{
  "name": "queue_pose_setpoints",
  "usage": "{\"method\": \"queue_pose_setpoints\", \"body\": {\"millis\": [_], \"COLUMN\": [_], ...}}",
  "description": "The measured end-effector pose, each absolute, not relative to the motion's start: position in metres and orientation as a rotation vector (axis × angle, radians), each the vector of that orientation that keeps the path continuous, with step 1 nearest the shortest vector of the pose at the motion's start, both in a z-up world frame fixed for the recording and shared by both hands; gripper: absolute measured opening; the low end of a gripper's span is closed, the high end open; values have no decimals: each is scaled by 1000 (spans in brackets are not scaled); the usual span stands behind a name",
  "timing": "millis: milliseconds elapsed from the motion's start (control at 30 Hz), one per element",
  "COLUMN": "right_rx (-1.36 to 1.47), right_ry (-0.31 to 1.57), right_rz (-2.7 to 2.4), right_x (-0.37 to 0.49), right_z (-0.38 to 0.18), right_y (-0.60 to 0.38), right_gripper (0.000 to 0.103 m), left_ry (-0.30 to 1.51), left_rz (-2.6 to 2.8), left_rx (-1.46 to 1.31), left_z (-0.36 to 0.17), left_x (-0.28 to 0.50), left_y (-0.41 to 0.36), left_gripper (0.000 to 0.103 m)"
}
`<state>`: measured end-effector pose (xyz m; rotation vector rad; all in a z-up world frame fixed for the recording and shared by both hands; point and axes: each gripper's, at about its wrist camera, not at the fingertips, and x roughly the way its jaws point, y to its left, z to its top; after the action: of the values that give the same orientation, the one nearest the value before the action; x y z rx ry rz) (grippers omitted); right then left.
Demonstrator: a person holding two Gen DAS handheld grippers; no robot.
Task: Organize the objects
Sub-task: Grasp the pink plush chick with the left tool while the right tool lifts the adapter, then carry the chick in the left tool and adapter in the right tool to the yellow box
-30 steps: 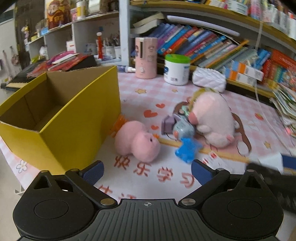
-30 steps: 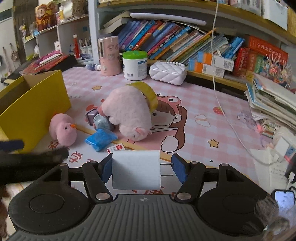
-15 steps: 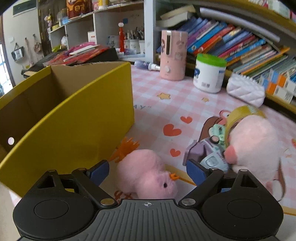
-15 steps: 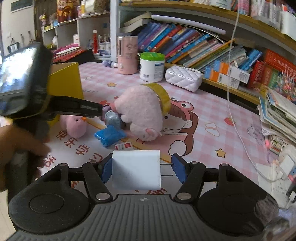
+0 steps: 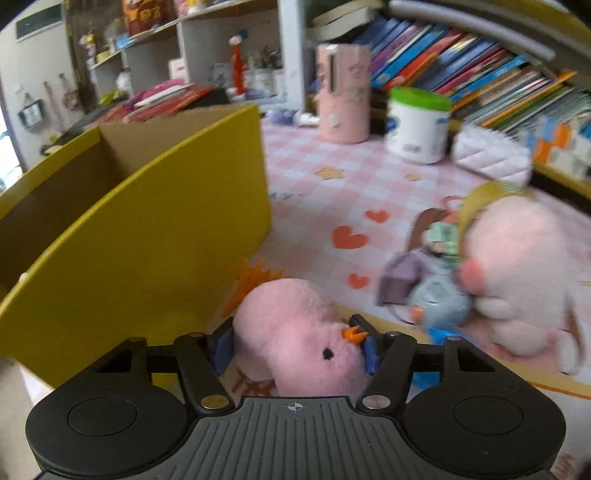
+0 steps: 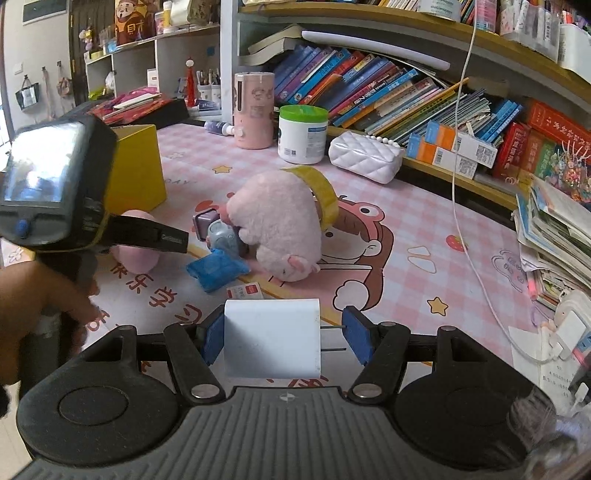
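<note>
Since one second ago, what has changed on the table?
The left tongs came forward to the small pink plush chick and have just been closing; their pads now press its sides. The right tongs stayed put, holding the white charger block. Other toys unmoved.

— Can you read anything from where you stand?

— Red Chinese characters printed on the pink checked table mat (image 6: 369,206), near its front edge; I make out 快乐学习 (image 6: 147,291). The figurine box (image 6: 130,18) up on the shelf shows 财 (image 6: 135,26).

— The white jar with the green lid (image 6: 303,134)?

— A blue label, too small to read. Same for the book spines (image 6: 369,96).
</note>
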<state>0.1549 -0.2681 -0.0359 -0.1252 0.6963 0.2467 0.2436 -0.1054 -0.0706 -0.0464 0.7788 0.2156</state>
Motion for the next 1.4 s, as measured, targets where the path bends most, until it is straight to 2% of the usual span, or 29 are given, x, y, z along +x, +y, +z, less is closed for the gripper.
{"method": "queue_pose_setpoints", "body": {"millis": [300,600,1067,1400], "right_rx": [-122,-45,-59,-74], "right_ry": [712,710,644,662], "right_rz": [170,99,7,49], "right_x": [151,134,76,29], "right_z": [-34,-9,19,18], "right_y": [-253,-222,-123,-35], "right_gripper": [63,63,63,63], "left_ry": [679,593,568,610], "left_rz": [17,-7,43,104], "left_rx": [-51,-51,-60,-85], "left_z": [-16,16,22,16], "left_x": [169,123,72,24], "left_y": [-114,-82,11,96], "left_gripper": [64,64,64,64]}}
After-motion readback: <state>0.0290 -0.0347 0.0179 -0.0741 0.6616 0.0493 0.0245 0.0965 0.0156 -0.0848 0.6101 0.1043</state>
